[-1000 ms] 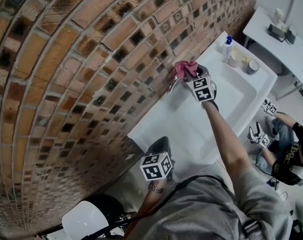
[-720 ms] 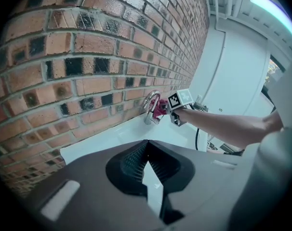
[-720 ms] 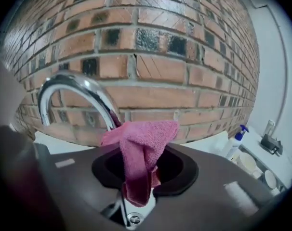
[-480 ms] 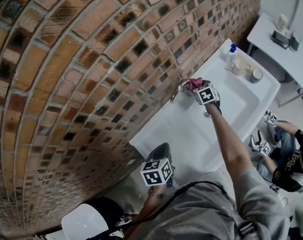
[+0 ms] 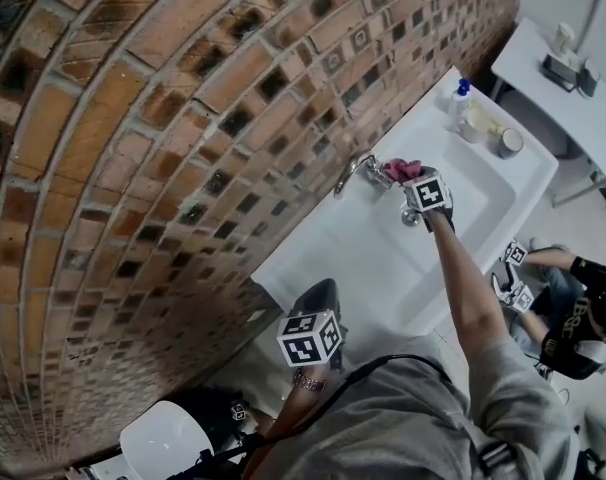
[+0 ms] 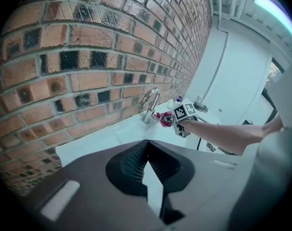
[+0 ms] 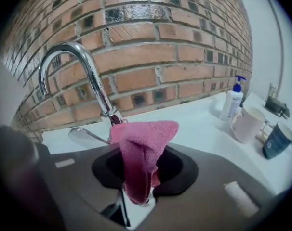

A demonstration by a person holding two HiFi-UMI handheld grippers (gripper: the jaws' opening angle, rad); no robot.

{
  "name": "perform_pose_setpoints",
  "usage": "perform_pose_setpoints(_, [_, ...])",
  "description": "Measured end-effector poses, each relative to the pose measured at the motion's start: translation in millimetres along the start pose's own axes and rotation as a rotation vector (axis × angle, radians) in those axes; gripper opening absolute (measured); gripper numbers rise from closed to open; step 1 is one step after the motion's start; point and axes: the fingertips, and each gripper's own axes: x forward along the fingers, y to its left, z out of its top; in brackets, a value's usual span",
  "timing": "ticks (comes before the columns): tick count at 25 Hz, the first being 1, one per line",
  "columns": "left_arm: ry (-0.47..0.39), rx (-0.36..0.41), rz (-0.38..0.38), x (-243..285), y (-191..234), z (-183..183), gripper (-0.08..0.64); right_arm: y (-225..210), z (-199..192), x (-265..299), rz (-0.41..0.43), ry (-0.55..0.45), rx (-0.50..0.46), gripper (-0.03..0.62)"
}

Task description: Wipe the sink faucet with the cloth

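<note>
The right hand-held gripper [image 7: 136,184] is clamped on the pink cloth [image 7: 143,141], which stands up out of the jaws in a folded peak. The cloth is right at the base of the chrome faucet [image 7: 88,71], by its flat lever [image 7: 86,136]; whether it touches the metal is unclear. The faucet's spout curves up and over to the left in the right gripper view, in front of the brick wall [image 7: 151,42].

In the head view the right arm reaches out over the white sink [image 5: 483,218]. On the surface at the sink's far end stand 1 pump bottle [image 7: 232,100], 1 white mug [image 7: 247,124] and 1 dark mug [image 7: 277,141], well apart from the cloth.

The left hand-held gripper [image 6: 147,150] is low and close to the person's body, well apart from the faucet. Its jaw tips meet, with nothing between them.
</note>
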Motion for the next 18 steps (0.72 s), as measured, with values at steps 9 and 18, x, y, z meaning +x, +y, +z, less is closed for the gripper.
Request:
perform_pose_setpoints(9, [0.005,-0.005,-0.014,3.5,-5.5,-4.7,0.015,83.7,-33.9,-11.2,0.121,0.006,0.046,0.121])
perform_pose_setpoints(18, [-0.008,-0.016,0.004,-6.5,2.8,-6.3,0.015,128.9,29.3,-50.0,-0.008,-0.248,0.043,0.124])
